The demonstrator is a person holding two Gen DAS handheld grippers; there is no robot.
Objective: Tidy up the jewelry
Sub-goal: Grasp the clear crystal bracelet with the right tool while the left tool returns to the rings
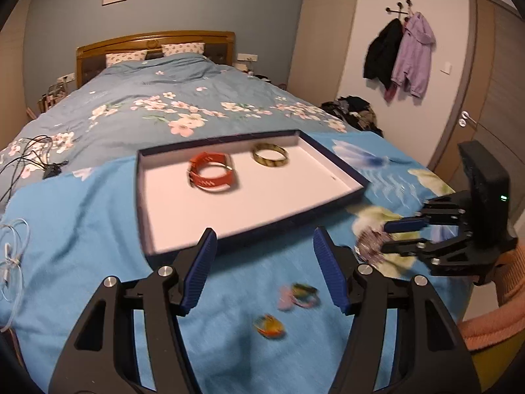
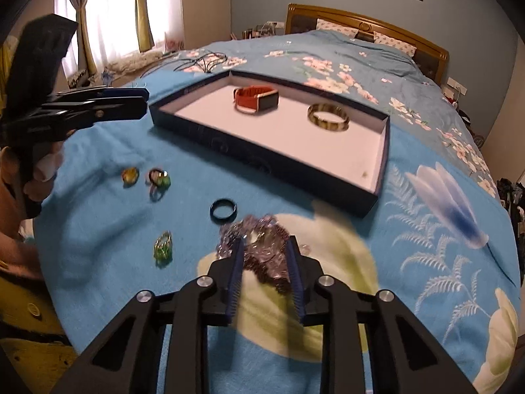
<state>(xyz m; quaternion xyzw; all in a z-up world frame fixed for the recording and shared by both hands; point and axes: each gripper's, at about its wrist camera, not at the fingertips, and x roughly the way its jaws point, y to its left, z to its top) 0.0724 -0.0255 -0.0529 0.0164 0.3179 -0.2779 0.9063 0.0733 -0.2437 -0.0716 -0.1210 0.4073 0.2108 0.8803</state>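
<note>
A shallow dark-blue tray (image 1: pixel 331 156) (image 2: pixel 262 161) with a white floor lies on the blue bedspread. In it are a red watch (image 1: pixel 211 175) (image 2: pixel 256 98) and a mottled bangle (image 1: pixel 270 159) (image 2: pixel 328 116). My left gripper (image 1: pixel 264 259) (image 2: pixel 144 101) is open and empty in front of the tray. My right gripper (image 2: pixel 265 256) (image 1: pixel 382 233) has its jaws around a purple beaded necklace (image 2: pixel 259 239) (image 1: pixel 369 241); the fingers stand a little apart on the pile. Small glass rings (image 2: pixel 159 177) (image 1: pixel 300 292), a yellow ring (image 2: pixel 130 174) (image 1: pixel 269 326), a green ring (image 2: pixel 163 246) and a black ring (image 2: pixel 223 210) lie loose on the cloth.
Cables lie on the bed at the left (image 1: pixel 36 154) and a white cord (image 1: pixel 11 256) at the near left edge. The bed's headboard (image 1: pixel 154 41) is far behind. Clothes hang by the door (image 1: pixel 400 52). A window with curtains (image 2: pixel 108 16) is at the left.
</note>
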